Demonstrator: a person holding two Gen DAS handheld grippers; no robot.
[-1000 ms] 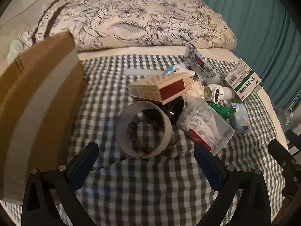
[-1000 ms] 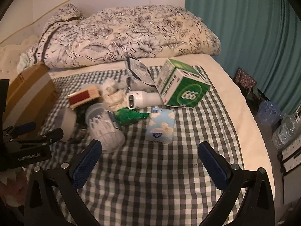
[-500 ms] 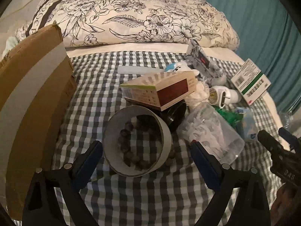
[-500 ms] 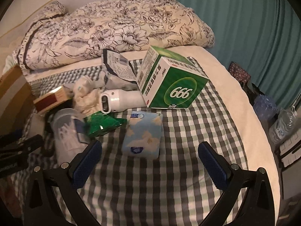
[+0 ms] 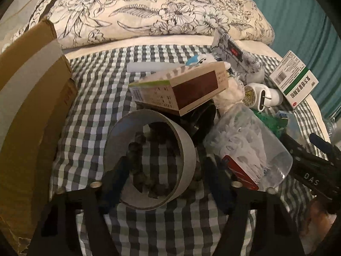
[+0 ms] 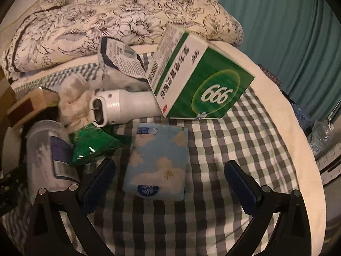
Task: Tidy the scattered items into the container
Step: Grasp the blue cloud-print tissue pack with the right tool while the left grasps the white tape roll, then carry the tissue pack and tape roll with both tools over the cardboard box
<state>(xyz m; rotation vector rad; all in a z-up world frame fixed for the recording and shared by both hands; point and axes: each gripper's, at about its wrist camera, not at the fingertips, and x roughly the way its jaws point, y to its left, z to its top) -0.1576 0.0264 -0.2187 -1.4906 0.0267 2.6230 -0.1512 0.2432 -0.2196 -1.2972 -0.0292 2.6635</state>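
Note:
A cardboard box [image 5: 29, 98] stands at the left on the checked bedspread. My left gripper [image 5: 168, 177] is open, its fingers on either side of a grey tape roll [image 5: 149, 160] with dark beads inside. A tan and maroon carton [image 5: 181, 87] lies behind it and a clear plastic tub [image 5: 247, 147] to the right. My right gripper [image 6: 170, 177] is open around a light blue tissue pack [image 6: 159, 157]. A green 999 box [image 6: 200, 79], a white plug device [image 6: 123, 106] and a green packet [image 6: 93, 145] lie beyond.
A flowered duvet [image 5: 149, 10] is heaped at the head of the bed. A teal curtain [image 6: 287, 21] hangs at the right, with bottles [image 6: 319, 132] on the floor past the bed's edge. A printed pouch [image 6: 121, 57] leans behind the plug device.
Both grippers have moved forward and down. The left now straddles the tape roll; the right now straddles the tissue pack. Both stay open.

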